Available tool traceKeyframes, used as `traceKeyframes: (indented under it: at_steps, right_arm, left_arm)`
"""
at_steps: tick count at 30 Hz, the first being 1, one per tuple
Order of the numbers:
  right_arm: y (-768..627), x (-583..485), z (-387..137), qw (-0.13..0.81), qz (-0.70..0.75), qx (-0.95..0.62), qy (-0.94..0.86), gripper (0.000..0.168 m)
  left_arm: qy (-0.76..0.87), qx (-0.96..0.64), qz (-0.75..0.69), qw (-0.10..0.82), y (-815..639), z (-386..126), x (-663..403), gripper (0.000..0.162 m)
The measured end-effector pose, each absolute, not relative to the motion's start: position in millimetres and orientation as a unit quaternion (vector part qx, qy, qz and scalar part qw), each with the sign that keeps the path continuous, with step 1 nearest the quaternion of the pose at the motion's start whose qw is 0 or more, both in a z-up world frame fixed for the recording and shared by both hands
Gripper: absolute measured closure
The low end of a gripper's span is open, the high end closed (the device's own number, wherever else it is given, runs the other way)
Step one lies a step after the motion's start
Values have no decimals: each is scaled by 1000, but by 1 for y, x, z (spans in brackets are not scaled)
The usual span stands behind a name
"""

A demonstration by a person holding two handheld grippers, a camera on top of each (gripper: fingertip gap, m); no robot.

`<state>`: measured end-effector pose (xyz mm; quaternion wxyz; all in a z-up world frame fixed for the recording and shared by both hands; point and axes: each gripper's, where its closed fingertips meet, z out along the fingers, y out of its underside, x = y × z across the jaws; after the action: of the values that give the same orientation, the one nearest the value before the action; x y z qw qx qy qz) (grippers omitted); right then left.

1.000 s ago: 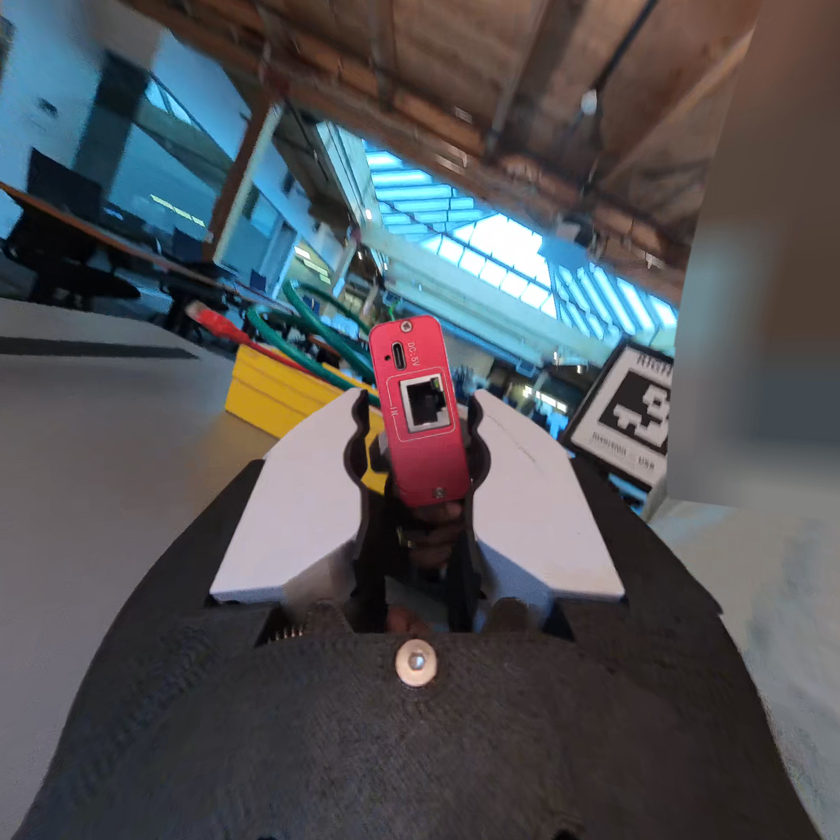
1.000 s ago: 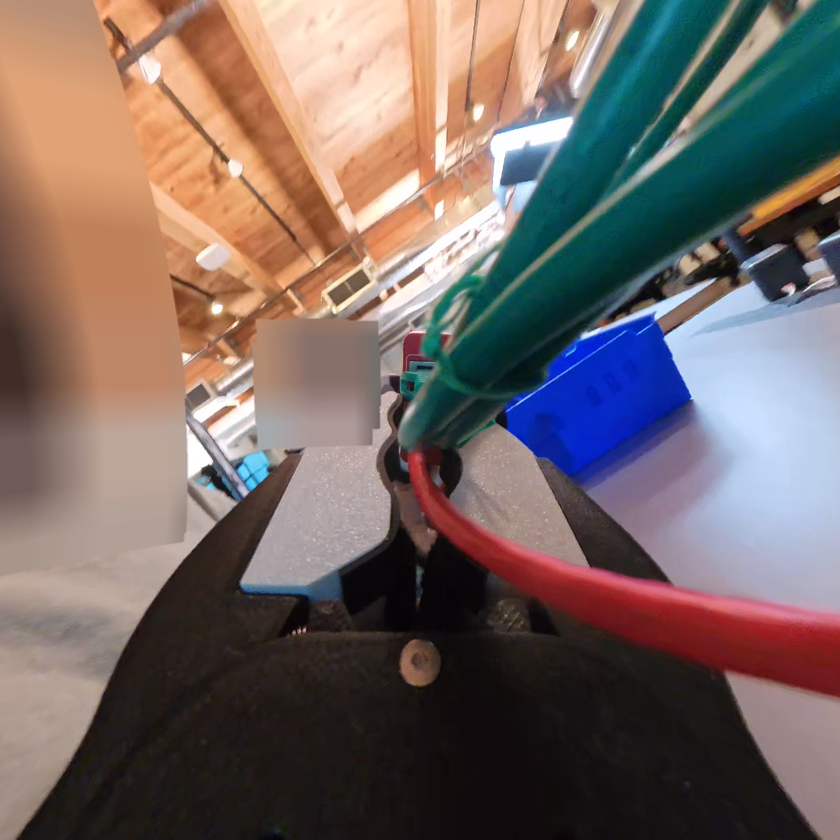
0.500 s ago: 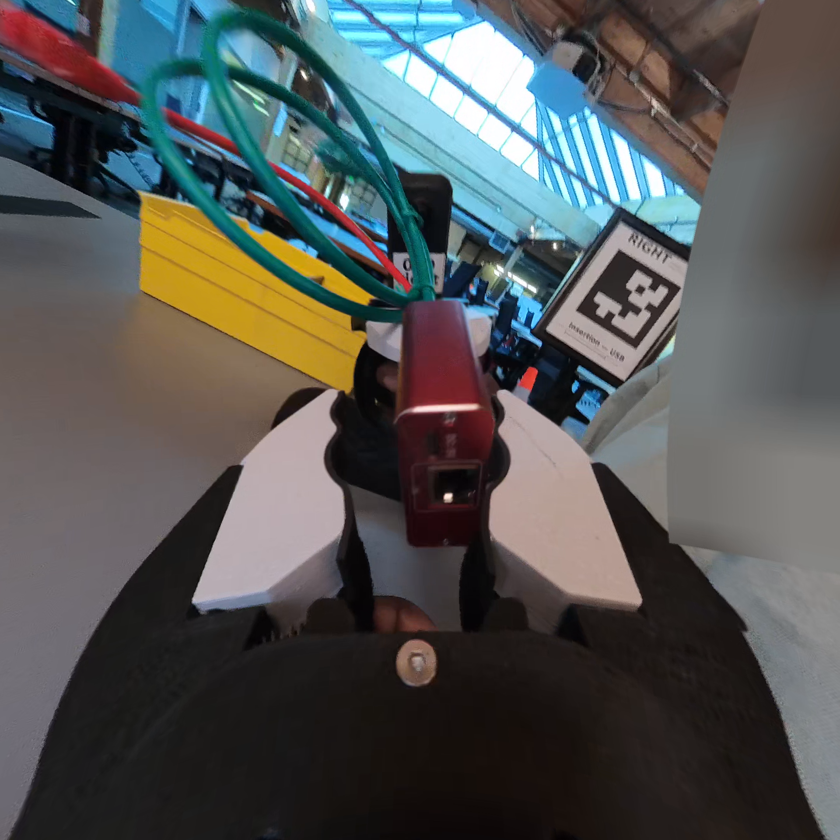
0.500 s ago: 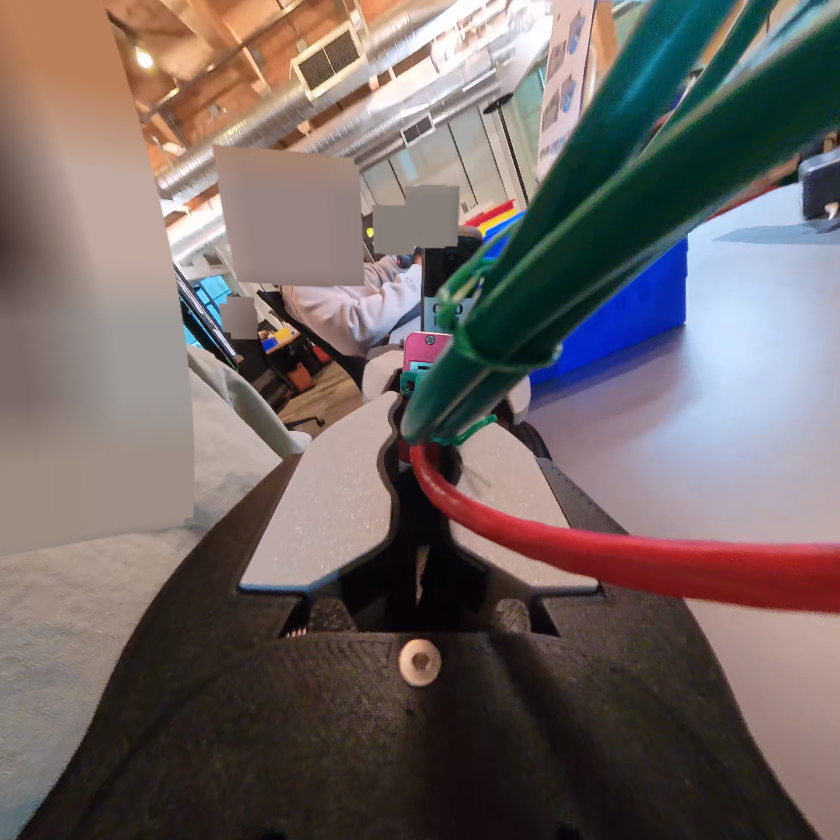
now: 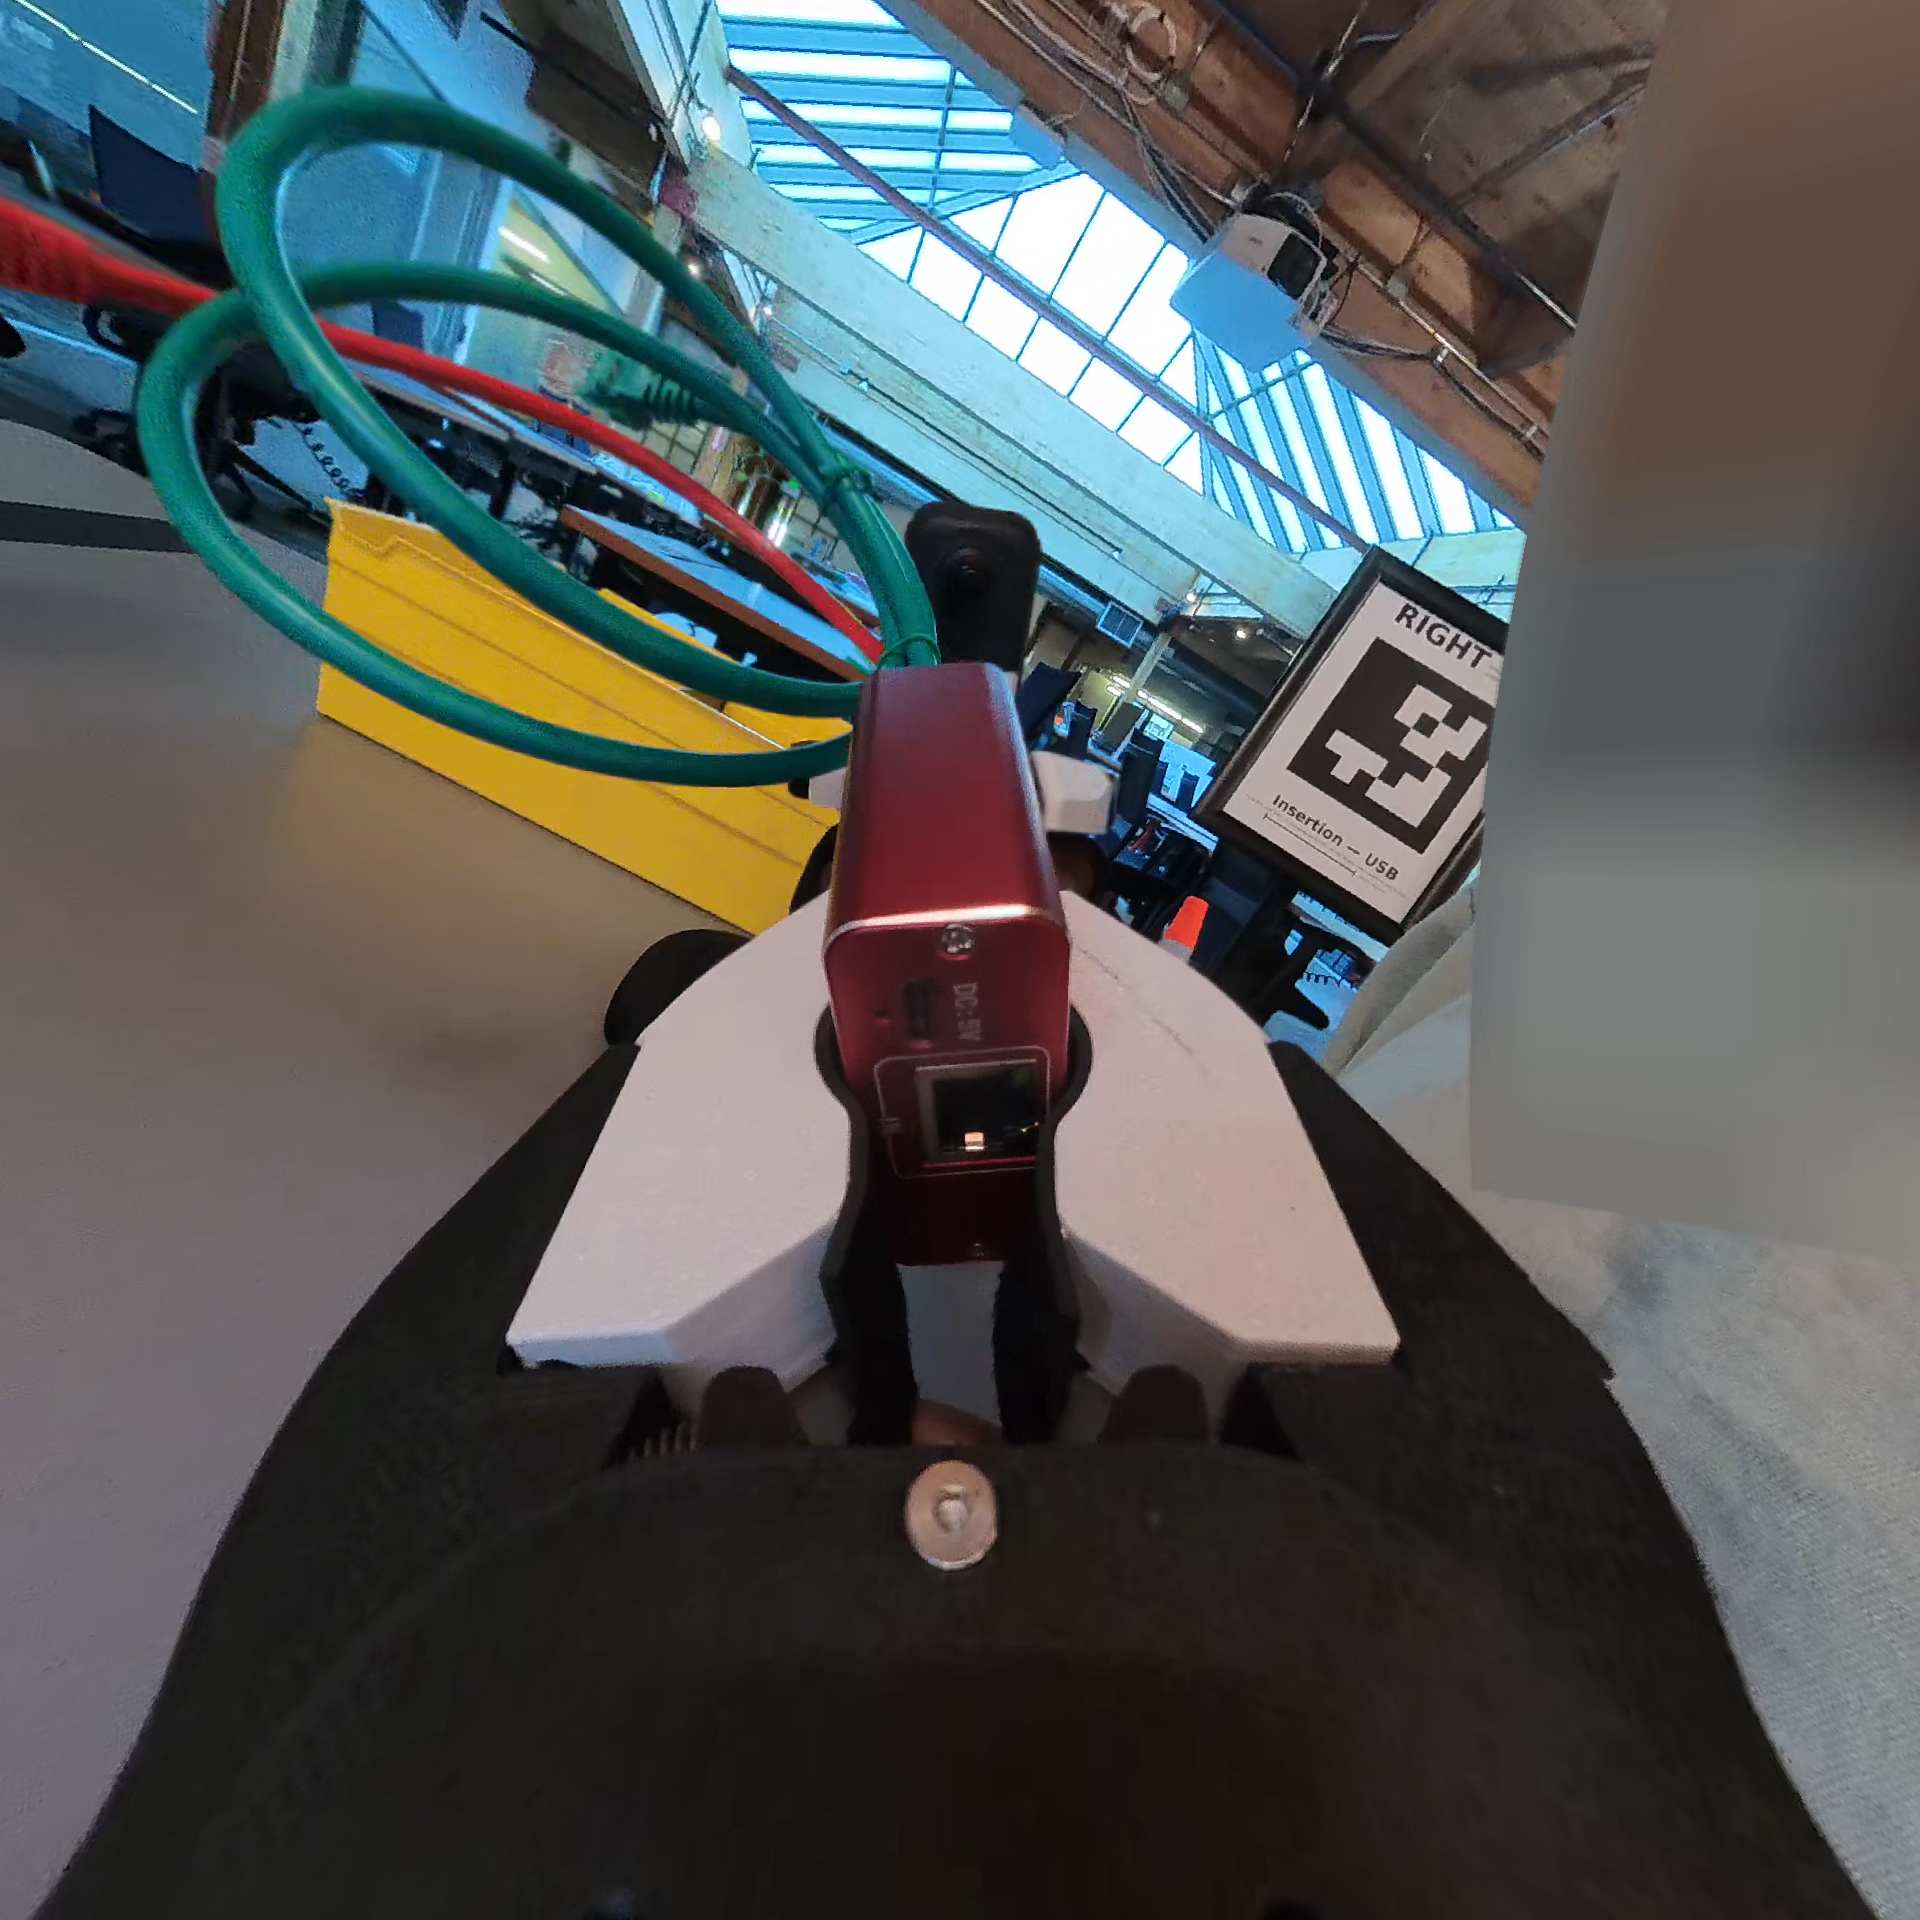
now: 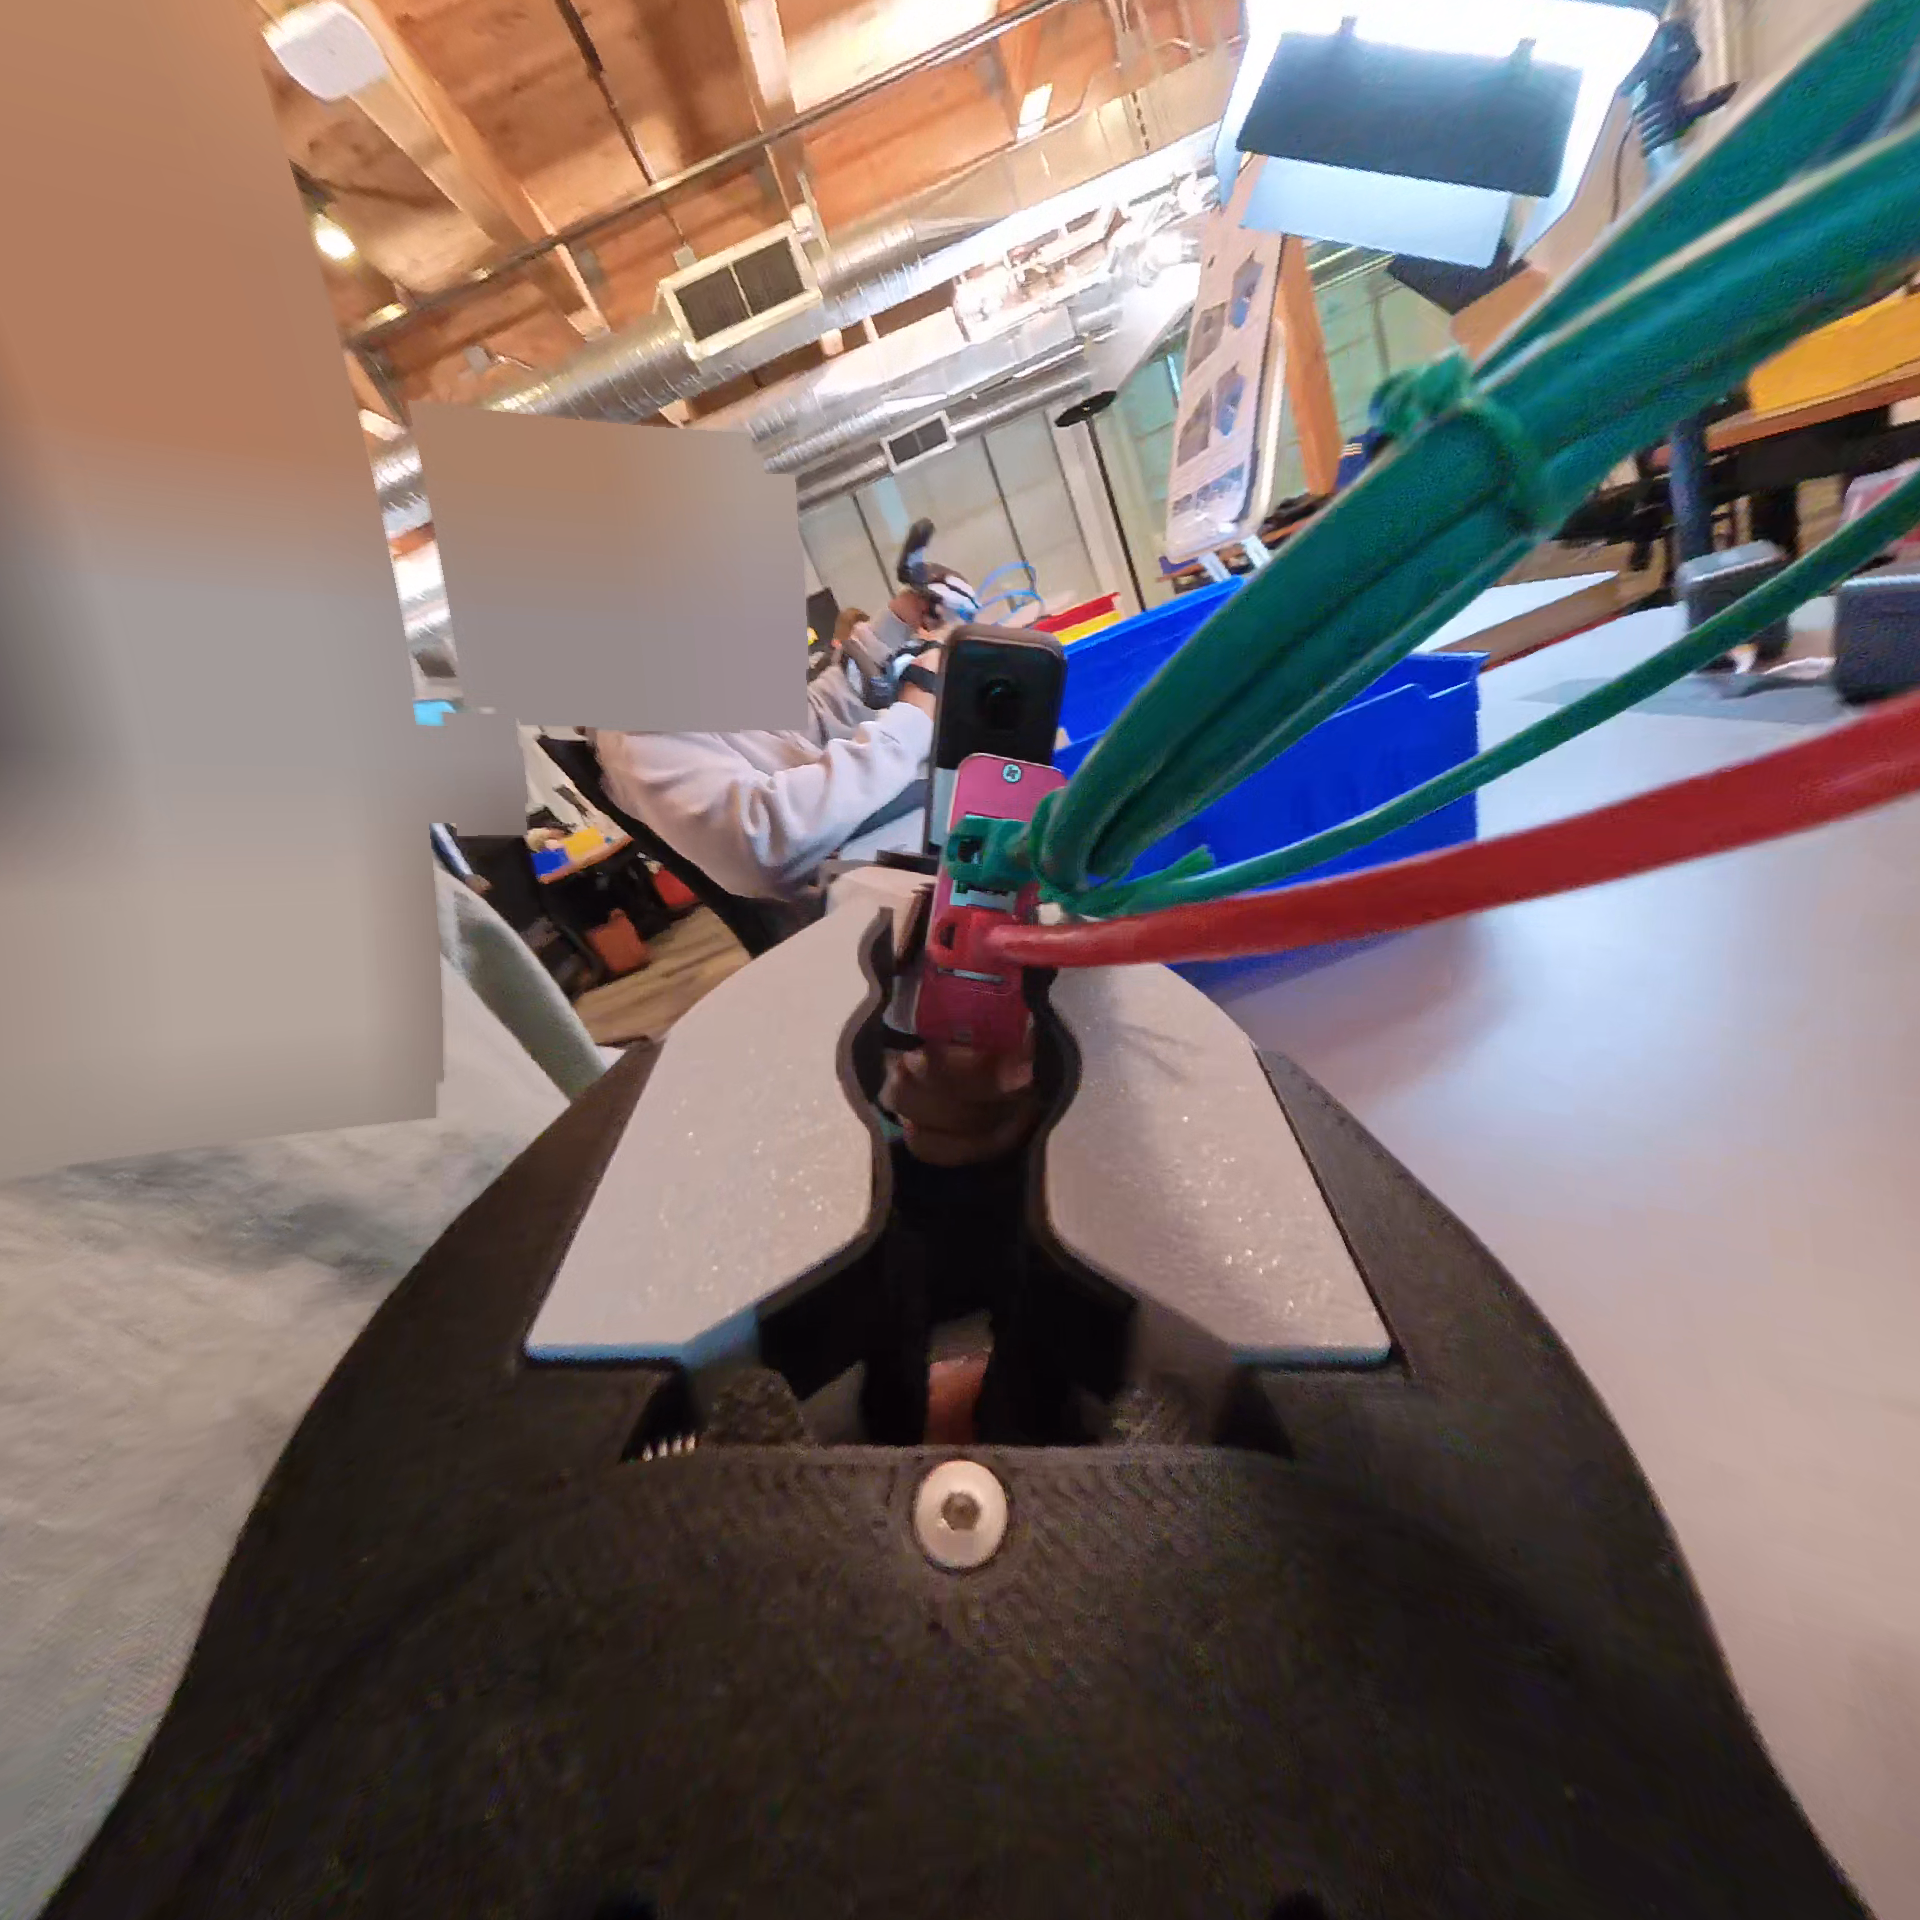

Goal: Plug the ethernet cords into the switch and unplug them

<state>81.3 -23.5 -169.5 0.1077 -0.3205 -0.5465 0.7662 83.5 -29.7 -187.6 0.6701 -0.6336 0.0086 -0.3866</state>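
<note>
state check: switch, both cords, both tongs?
switch: held off the table, one end port empty
green cord: plugged into switch
red cord: plugged in below the green
left tongs: shut on switch
right tongs: open, just short of the plugs

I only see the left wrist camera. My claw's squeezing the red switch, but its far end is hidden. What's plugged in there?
Observer: The right wrist view shows a green plug in that end of the switch.
Operator: And the red cord?
Observer: The red cord is plugged in directly under the green plug.
Operator: Is my other claw grabbing them?
Observer: No, the right claw is open, with a finger on either side of that end.
</note>
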Motion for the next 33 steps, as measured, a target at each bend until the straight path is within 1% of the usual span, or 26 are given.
traceKeyframes:
  at_steps: [1,7,16,18,22,25,31,33]
  right_arm:
    - [-23,81,-171,117,760,-321,-553,148]
    - [-23,80,-176,140,736,-321,-579,152]
    - [-21,77,-184,172,711,-332,-596,149]
    - [-19,76,-187,193,699,-336,-601,148]
    - [-16,73,-190,246,681,-342,-599,153]
    - [-13,72,-190,296,671,-341,-588,154]
    - [-12,75,-173,305,708,-333,-543,155]
    - [33,81,-155,363,715,-359,-478,157]
  left_arm:
    - [10,-636,-384,669,-30,-188,84,134]
    - [17,-646,-373,666,-29,-191,86,133]
    - [7,-661,-360,658,-26,-197,85,133]
    - [8,-669,-349,657,-25,-200,85,133]
    - [10,-683,-315,659,-22,-204,83,133]
    - [10,-685,-299,664,-20,-205,81,132]
    - [1,-641,-334,691,-24,-187,77,132]
    - [-5,-582,-375,721,-44,-169,66,133]
